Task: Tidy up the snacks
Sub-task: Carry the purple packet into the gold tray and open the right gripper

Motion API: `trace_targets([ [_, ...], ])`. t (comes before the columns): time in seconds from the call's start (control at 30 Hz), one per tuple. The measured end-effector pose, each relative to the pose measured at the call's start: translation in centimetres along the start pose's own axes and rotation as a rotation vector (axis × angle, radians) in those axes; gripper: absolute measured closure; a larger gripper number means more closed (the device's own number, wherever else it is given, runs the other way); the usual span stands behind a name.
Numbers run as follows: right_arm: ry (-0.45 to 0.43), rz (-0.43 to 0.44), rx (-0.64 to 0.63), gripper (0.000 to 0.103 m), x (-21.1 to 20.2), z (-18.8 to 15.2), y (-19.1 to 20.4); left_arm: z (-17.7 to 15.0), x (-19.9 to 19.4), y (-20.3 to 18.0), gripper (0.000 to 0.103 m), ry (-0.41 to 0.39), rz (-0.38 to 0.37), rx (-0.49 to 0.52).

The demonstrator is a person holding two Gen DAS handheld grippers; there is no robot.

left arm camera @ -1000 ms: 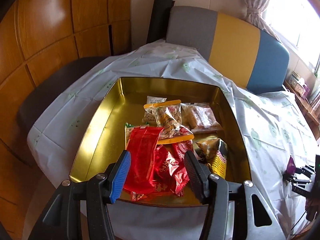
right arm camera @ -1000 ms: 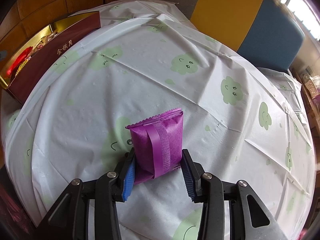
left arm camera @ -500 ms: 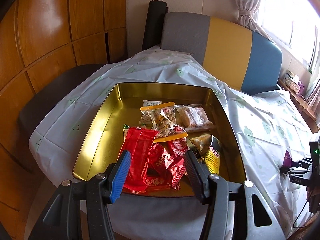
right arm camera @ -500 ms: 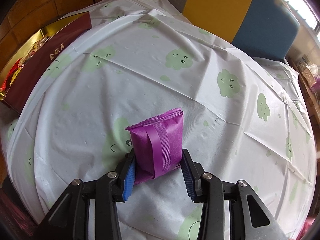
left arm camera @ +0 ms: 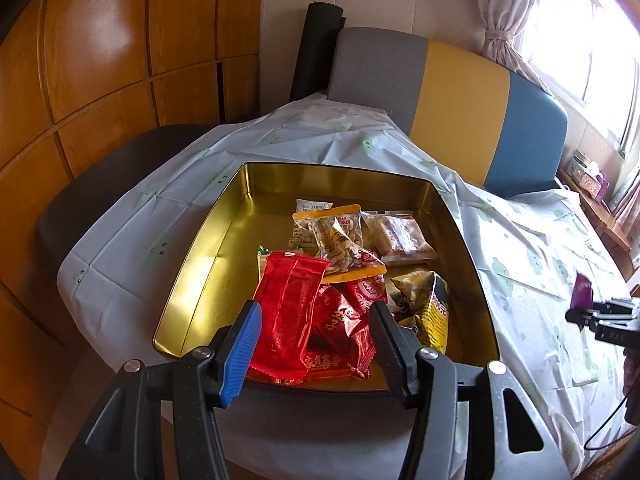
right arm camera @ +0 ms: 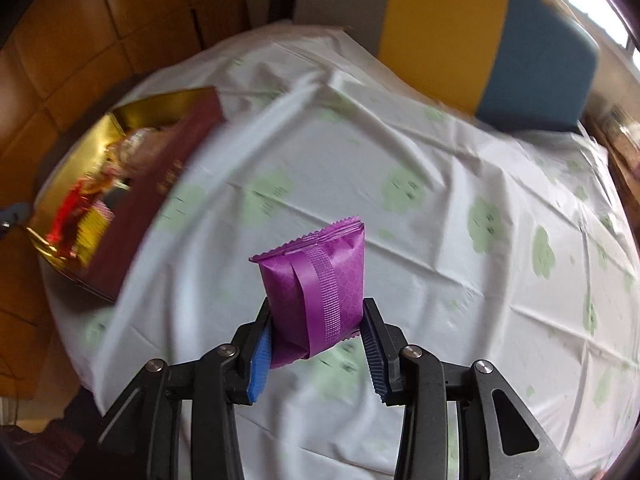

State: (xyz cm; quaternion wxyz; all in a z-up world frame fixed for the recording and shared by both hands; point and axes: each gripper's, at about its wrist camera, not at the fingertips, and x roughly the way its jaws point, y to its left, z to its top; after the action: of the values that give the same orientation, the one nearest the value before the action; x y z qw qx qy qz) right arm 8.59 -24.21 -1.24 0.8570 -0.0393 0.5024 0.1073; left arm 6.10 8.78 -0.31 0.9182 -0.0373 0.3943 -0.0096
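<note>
Table w/ pale cloth [right arm camera: 420, 152] w/ green faces spreads ahead of both grippers; a grey-yellow-blue seat back [left arm camera: 460, 96] stands beyond it. Gold tin [left arm camera: 208, 248], open, sits just ahead of the left gripper [left arm camera: 314, 334], holding a pile of snacks: red packets [left arm camera: 292, 304] nearest its tips, a nut bag [left arm camera: 336, 236] and clear-wrapped bar [left arm camera: 400, 236] further in, a yellow-black bag [left arm camera: 432, 312] to the right. Left jaws stand apart, nothing between them. Right gripper [right arm camera: 314, 336] is clamped on a purple packet [right arm camera: 320, 280], upright between its pads, clear of the cloth; tin lies far ahead-left of it.
</note>
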Motion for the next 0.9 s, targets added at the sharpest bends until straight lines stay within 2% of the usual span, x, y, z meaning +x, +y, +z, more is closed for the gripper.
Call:
trace_targets([
  [0.3, -0.083, 0.167, -0.172, 0.062, -1.1, 6.3, 11.1, 0.1, 0.0, 1.2, 0.047, -0.012, 0.01, -0.023],
  [0.5, -0.073, 0.219, -0.241, 0.062, 1.1, 9.3, 17.0, 0.2, 0.0, 2.0, 0.047, -0.016, 0.022, -0.036],
  [0.67, -0.02, 0.21, -0.292, 0.061, 4.5, 10.6, 20.6, 0.1, 0.0, 2.6, 0.047, -0.013, 0.033, -0.048],
  [0.9, 0.07, 0.147, -0.353, 0.06, 8.8, 9.8, 22.6, -0.2, 0.4, 3.3, 0.047, -0.003, 0.046, -0.064],
])
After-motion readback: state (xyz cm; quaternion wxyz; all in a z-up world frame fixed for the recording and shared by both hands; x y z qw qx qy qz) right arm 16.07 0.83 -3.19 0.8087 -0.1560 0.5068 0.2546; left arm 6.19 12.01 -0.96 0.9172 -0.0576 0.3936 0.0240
